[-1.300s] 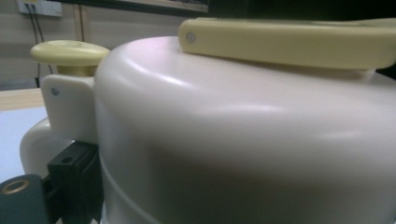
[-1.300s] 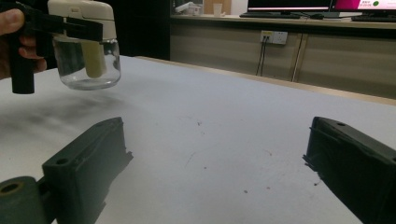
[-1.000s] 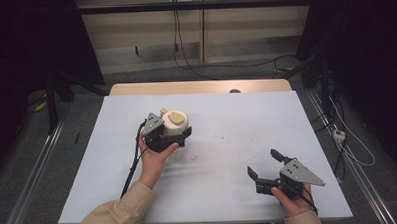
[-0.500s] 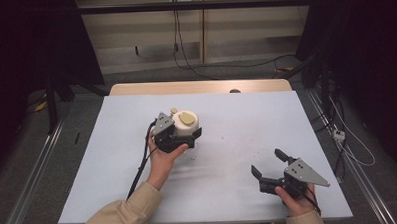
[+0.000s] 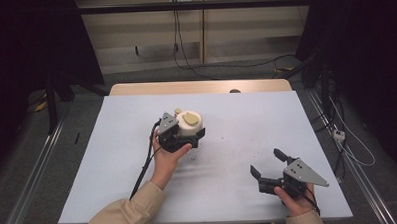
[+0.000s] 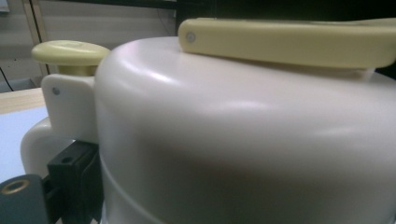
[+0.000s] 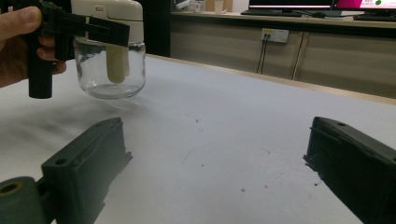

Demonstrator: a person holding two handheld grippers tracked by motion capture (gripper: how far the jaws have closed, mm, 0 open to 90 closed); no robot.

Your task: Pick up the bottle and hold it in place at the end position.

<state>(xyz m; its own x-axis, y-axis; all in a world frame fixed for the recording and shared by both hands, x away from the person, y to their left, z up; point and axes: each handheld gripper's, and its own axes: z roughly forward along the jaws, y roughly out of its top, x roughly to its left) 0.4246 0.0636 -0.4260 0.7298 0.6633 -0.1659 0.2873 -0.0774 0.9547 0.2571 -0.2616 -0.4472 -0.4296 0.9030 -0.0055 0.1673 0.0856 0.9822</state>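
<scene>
Both forearms wear tan sleeves (image 5: 121, 218). The left gripper (image 5: 180, 134) is black with a grey plate and a black cable (image 5: 143, 169). The right gripper (image 5: 269, 165) has 2 blocky black jaws, a grey 3-cornered plate (image 5: 304, 172) and a brass-ringed screw hole.

Pale blue table (image 5: 112, 145), beige wall panels (image 5: 134, 34), grey floor (image 5: 32, 148), dangling cables (image 5: 176, 27)

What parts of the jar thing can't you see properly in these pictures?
- Left gripper view: the jar sits so close that its glass bottom is cut off, and its body hides the right jaw.
- Right gripper view: the top of the cream lid is cut off by the upper edge; the left gripper crosses the jar's neck.
- High view: the jar's contents are too small to tell.
</scene>
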